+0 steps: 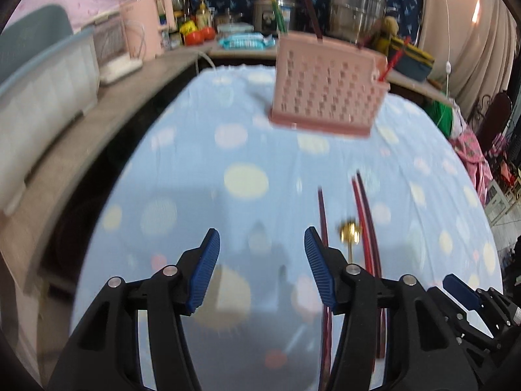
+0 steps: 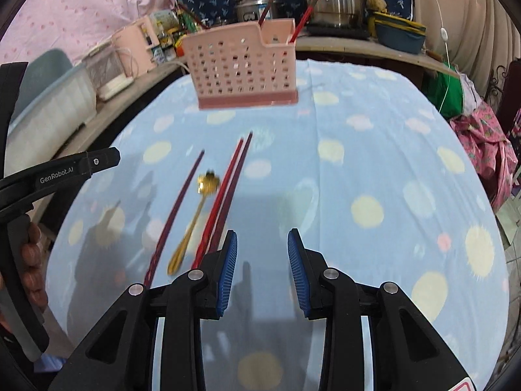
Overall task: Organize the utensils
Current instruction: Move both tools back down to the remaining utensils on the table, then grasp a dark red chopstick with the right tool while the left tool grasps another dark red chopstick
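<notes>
The bench (image 2: 374, 169) has a light blue spotted cloth over it, and the pink perforated caddy (image 2: 244, 65) sits at its far side, with a couple of chopsticks already standing in the rear compartment. So the job looks partly done.

What's left is lying loose on the cloth, near side and well apart from the caddy: one dark chopstick (image 2: 177, 208) on its own, then a small gold spoon (image 2: 195, 218), then a red chopstick pair (image 2: 224, 195) lying side by side and touching, just beside the spoon.

Both tools are empty. The left tool (image 1: 262, 270) has its jaws spread fairly wide over bare cloth, with the lone chopstick right at its right-hand finger. The right tool (image 2: 262, 270) is parted more narrowly, nothing between the pads, with the red pair just off its left-hand finger.

My take: go for one item at a time. The red pair is tricky since the two sticks touch; pinching across both risks one rolling out. I'd come down steeply, straddle the stick near its thick end, and close slowly. The frames are motion-blurred, so I'd settle first.
</notes>
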The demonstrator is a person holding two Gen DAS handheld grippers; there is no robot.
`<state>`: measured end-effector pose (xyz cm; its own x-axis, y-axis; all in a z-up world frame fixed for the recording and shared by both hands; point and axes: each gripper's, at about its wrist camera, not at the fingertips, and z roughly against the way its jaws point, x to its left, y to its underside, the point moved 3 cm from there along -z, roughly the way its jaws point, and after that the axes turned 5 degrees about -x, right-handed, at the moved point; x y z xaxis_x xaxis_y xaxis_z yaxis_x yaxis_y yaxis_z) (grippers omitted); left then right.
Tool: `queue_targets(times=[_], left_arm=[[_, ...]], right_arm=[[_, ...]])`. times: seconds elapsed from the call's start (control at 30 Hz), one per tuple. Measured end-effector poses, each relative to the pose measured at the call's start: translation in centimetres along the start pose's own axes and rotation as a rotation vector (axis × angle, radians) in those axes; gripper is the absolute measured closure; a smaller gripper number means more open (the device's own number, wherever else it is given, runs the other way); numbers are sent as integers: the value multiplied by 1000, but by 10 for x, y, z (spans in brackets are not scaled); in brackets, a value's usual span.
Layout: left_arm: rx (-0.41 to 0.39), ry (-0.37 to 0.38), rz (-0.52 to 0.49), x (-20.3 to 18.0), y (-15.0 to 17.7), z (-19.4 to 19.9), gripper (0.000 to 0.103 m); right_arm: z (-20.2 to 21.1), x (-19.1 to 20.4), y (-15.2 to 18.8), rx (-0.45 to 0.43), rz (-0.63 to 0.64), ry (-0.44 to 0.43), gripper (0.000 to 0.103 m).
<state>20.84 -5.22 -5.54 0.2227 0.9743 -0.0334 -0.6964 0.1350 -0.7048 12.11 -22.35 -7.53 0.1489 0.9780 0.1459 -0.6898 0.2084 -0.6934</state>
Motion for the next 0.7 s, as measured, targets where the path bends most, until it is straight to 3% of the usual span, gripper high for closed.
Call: queue_targets(times=[0.27, 0.7], left_arm=[[85, 28, -9, -9, 48, -1, 51], [156, 63, -13, -16, 85, 6, 51]], right_arm=[[-3, 16, 31, 53, 4, -39, 71], [-9, 31, 42, 83, 9, -70, 70]])
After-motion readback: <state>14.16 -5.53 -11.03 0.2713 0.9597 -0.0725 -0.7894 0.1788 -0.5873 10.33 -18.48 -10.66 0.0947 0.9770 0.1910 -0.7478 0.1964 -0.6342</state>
